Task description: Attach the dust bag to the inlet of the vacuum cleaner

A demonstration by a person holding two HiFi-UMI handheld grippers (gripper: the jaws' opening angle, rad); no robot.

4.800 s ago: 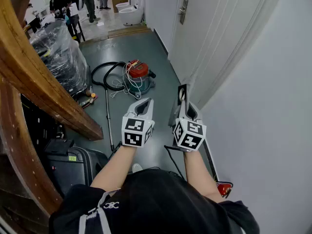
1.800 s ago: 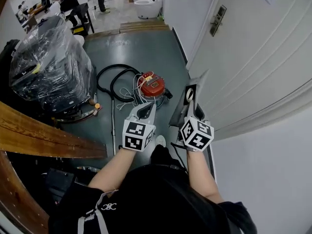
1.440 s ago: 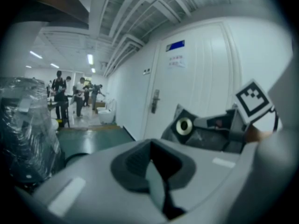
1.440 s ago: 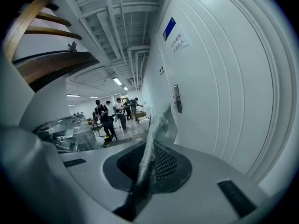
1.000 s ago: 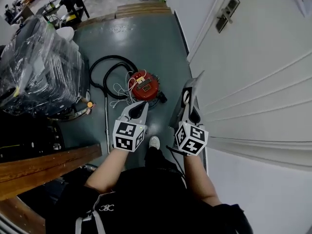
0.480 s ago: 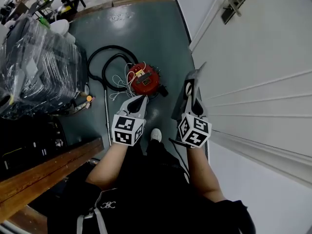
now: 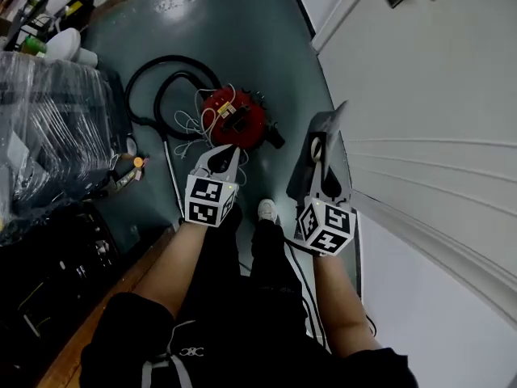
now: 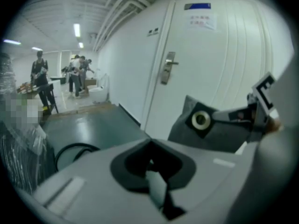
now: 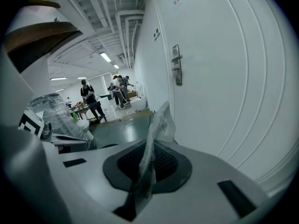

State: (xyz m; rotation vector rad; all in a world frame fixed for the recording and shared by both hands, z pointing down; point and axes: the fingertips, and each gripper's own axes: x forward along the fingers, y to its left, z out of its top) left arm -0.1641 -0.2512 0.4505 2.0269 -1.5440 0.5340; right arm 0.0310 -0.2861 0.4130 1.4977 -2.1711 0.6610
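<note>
The red vacuum cleaner (image 7: 233, 118) sits on the grey-green floor with white cord looped over it and a black hose (image 7: 158, 87) coiled to its left. My left gripper (image 7: 229, 155) is shut and empty, its tips just short of the vacuum's near edge in the head view. My right gripper (image 7: 322, 168) is shut on the grey dust bag (image 7: 304, 172), which stands upright beside the white door. The bag's collar with its round hole (image 7: 317, 147) faces left. In the left gripper view the dust bag (image 8: 187, 129) shows at right. The bag's edge (image 9: 154, 139) runs between the right jaws.
A white door (image 7: 436, 95) and wall fill the right side. A plastic-wrapped stack (image 7: 48, 128) stands at left, with a metal wand (image 7: 170, 180) on the floor beside it. My shoe (image 7: 266, 210) is below the vacuum. People stand far down the hall (image 9: 119, 93).
Both grippers have sunk toward the floor and the view has tilted further down. The vacuum now lies closer to the left gripper's tips. The bag stays in the right gripper.
</note>
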